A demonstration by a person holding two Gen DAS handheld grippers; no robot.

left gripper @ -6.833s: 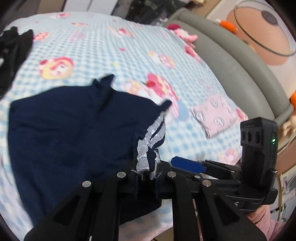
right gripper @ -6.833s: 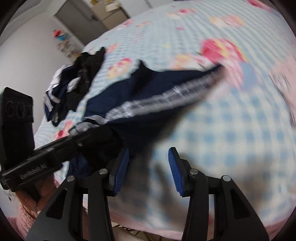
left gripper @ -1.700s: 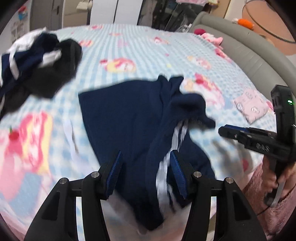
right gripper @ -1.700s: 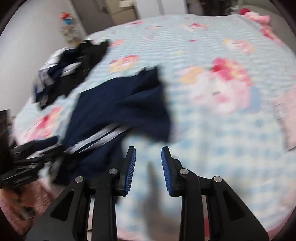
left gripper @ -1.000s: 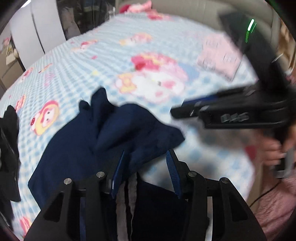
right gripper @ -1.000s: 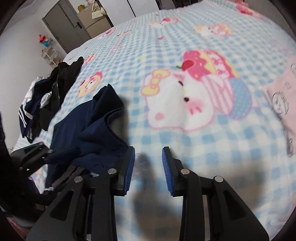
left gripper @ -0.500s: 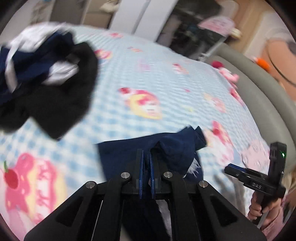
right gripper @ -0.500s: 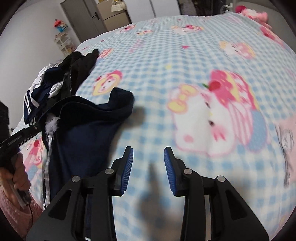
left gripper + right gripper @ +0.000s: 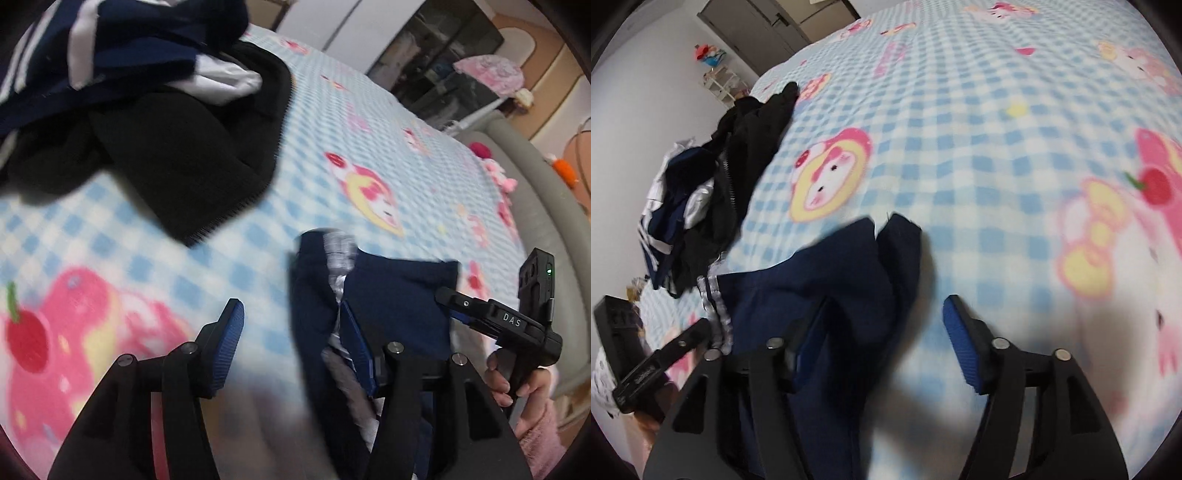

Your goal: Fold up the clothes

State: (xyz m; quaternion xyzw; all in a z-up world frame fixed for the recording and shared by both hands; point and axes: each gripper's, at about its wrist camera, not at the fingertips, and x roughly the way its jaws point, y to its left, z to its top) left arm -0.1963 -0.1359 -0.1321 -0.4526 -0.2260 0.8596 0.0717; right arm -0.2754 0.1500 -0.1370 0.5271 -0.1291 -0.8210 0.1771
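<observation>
Navy shorts [image 9: 388, 306] lie doubled on the bed [image 9: 997, 147] — left gripper [image 9: 291, 350], clamped a moment ago, and right gripper [image 9: 871, 343] both gape, released.

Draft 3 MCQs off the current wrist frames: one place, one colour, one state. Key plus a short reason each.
1. Where does the heap of dark clothes lie relative to the navy garment in the right wrist view?
A. Left of it and farther up the bed
B. On top of it
C. To its right

2. What colour are the pads on the left gripper?
A. Red
B. Blue
C. Green

3. How do the jaws of the right gripper stand?
A. Shut on the garment
B. Shut on nothing
C. Open

Key:
1. A, the heap sits toward the left edge, with checked blanket between it and the garment.
2. B, both ribbed pads show blue in the left wrist view.
3. C, a wide gap separates the two fingers, with navy cloth lying over the left one.
</observation>
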